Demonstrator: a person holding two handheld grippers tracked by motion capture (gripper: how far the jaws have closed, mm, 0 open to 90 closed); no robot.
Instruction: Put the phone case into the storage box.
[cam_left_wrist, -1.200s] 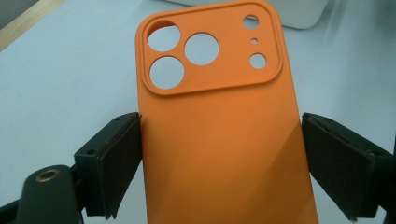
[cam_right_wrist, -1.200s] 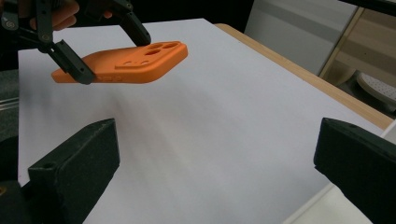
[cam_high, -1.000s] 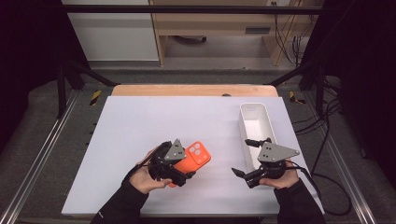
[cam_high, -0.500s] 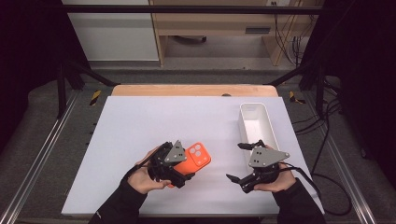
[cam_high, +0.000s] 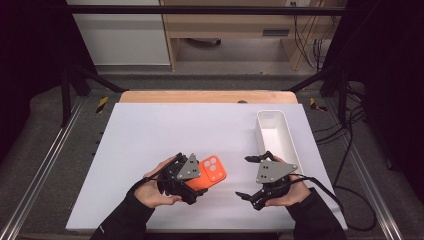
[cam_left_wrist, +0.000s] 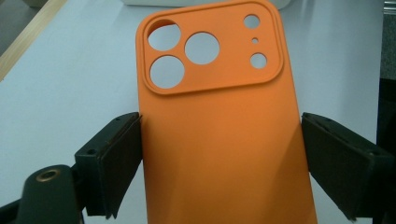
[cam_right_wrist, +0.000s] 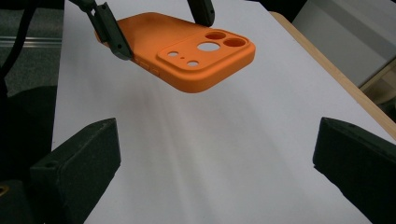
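High view: fixed above the person's side, facing forward and down over the whole desk (cam_high: 150, 130), far off.
Left gripper view: rides the left gripper (cam_high: 192, 186), looks along its jaws, very close to the orange phone case (cam_left_wrist: 219, 130).
Right gripper view: rides the right gripper (cam_high: 250, 176), looks low across the desk toward the other gripper, a little farther from the case.
Shared: all three views take in the orange phone case and the white desk surface around it.
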